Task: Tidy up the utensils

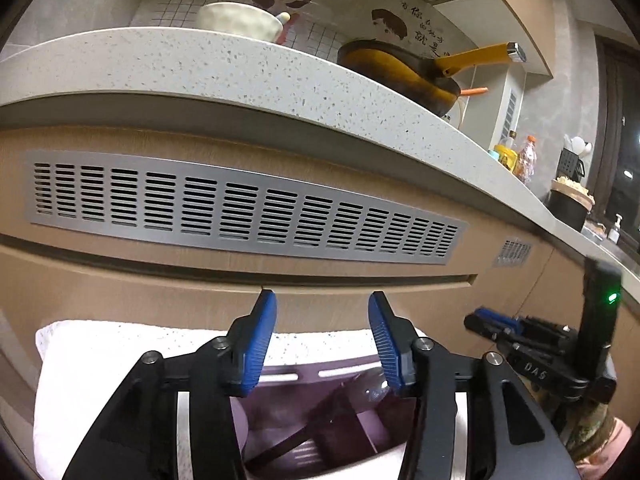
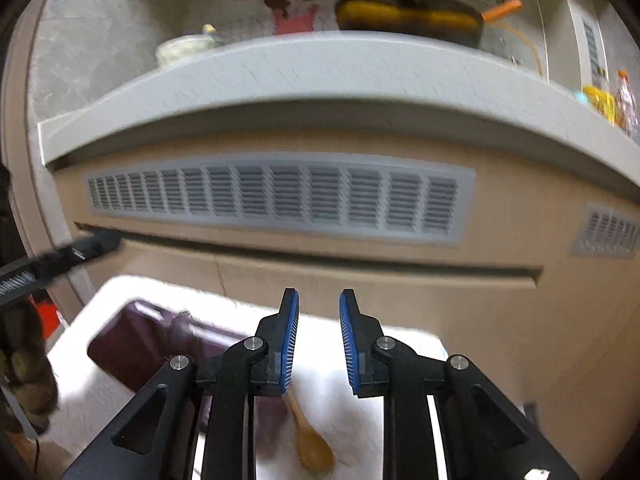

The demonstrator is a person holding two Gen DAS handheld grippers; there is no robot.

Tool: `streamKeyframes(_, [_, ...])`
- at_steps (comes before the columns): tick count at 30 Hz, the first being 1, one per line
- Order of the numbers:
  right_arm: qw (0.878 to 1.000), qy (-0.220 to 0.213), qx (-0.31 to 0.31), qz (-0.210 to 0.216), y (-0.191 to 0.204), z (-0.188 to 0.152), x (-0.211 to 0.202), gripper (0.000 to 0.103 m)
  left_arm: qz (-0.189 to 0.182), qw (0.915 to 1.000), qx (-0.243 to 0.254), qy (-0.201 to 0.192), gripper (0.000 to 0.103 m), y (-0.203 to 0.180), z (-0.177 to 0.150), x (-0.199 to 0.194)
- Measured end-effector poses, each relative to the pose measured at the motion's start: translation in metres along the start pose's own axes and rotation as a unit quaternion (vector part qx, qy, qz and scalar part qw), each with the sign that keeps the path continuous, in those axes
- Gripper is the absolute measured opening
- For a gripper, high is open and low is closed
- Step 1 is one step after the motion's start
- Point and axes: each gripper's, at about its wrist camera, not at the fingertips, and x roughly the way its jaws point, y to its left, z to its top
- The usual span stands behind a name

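Note:
A purple utensil tray sits on a white surface below my left gripper, which is open and empty above it. A dark spatula-like utensil and a clear spoon lie in the tray. In the right wrist view the tray lies at lower left. A wooden spoon lies on the white surface beneath my right gripper, which is open and empty. The right gripper also shows in the left wrist view, at the right.
A wooden cabinet front with a grey vent grille stands just ahead. Above it a speckled counter holds a white bowl, a yellow pan, and bottles further right.

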Motion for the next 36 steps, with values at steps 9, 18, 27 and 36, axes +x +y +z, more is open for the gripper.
streamKeyframes(9, [0.997,0.069,0.006,0.045,0.000,-0.062,-0.022,0.023,-0.010,0.9965,0.005,0.083,0.057,0.006,-0.047,-0.030])
streamKeyframes(18, [0.974,0.149,-0.099,0.139,0.084,-0.126,-0.040,0.028,0.039,0.9796,-0.004,0.197,0.059,0.017,-0.129,-0.064])
streamKeyframes(27, [0.953,0.174,-0.159,0.192,0.167,-0.128,-0.005,0.028,0.070,0.9778,-0.070,0.184,0.069,0.042,-0.165,-0.118])
streamKeyframes(36, [0.944,0.207,-0.188,0.177,0.199,-0.132,0.037,0.028,0.080,0.9751,-0.088,0.187,0.073,0.053,-0.171,-0.137])
